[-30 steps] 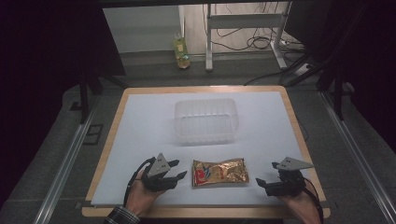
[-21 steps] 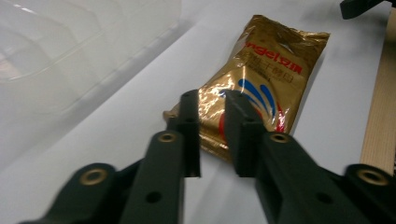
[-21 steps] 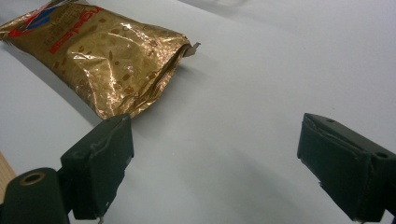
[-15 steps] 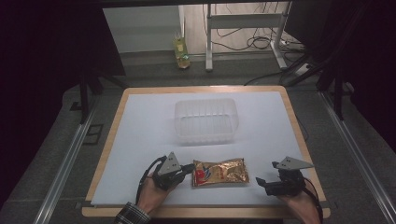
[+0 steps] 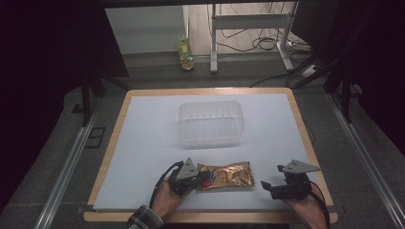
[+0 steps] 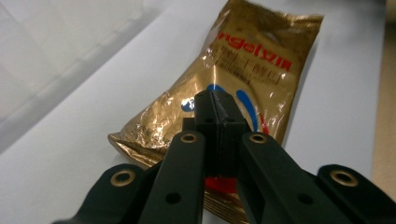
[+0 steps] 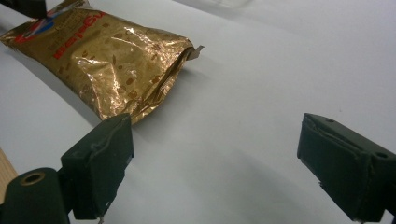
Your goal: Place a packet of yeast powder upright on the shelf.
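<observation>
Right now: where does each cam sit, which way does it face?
High view: above the person's side, looking forward and down on the table; both hands, left gripper, right gripper.
Left gripper view: looks along shut jaws at the gold snack bag.
Right gripper view: looks between open jaws at the bag's other end.
Shared: the bag.

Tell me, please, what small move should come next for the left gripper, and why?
Probably lift the left gripper a little. Its jaws have just closed and look shut on the near end of the shiny gold foil snack packet, which lies flat on the white table sheet. The clear plastic tub stands empty behind it, and the right gripper waits open.
</observation>
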{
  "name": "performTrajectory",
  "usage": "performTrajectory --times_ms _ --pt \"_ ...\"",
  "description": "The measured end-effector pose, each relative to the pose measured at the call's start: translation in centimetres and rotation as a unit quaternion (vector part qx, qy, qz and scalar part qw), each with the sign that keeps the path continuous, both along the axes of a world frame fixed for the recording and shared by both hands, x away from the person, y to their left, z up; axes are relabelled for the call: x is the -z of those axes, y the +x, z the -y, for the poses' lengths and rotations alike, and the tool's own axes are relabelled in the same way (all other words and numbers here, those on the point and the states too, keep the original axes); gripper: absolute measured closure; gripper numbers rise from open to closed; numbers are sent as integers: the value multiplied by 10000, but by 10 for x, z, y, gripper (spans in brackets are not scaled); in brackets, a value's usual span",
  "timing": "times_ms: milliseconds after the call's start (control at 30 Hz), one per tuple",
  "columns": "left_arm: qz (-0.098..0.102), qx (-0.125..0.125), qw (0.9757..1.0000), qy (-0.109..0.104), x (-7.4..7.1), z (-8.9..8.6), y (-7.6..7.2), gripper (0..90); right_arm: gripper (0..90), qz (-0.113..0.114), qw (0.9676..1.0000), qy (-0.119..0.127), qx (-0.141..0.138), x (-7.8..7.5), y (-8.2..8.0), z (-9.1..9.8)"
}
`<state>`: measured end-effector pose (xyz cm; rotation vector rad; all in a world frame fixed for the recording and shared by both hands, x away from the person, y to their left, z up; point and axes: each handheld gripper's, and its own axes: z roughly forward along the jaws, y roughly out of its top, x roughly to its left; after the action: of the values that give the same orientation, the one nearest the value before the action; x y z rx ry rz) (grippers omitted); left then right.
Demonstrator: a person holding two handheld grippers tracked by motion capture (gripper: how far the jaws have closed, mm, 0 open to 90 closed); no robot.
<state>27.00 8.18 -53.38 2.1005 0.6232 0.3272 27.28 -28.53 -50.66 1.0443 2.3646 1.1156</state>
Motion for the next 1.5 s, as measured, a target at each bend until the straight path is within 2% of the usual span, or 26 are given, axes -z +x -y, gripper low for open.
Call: performTrajectory --times_ms 467,533,667,1000,1133,1267,1367,1500 --pt "-5 -150 9996 225 2 -5 0 896 114 5 10000 34 -14 -2 -1 0" --pt "-18 -174 9994 289 3 -5 0 896 115 5 10000 53 -17 -3 -1 0" --pt "-83 -278 9979 580 9 -8 1 896 118 -42 9999 106 -18 -4 -1 1" --pt "-157 -324 9972 651 10 -6 1 897 133 -158 9995 284 -54 -5 1 1" --pt "-184 -336 9972 635 10 -6 2 897 156 -326 9984 444 -97 -6 3 0" --pt "-209 -332 9973 616 10 -7 2 897 160 -553 9960 673 -199 -7 6 -4" --pt "-233 -332 9974 590 11 -7 2 897 183 -750 9944 691 -284 -6 9 -12" --pt "-249 -337 9975 571 11 -8 3 897 209 -880 9927 762 -331 -5 12 -18"
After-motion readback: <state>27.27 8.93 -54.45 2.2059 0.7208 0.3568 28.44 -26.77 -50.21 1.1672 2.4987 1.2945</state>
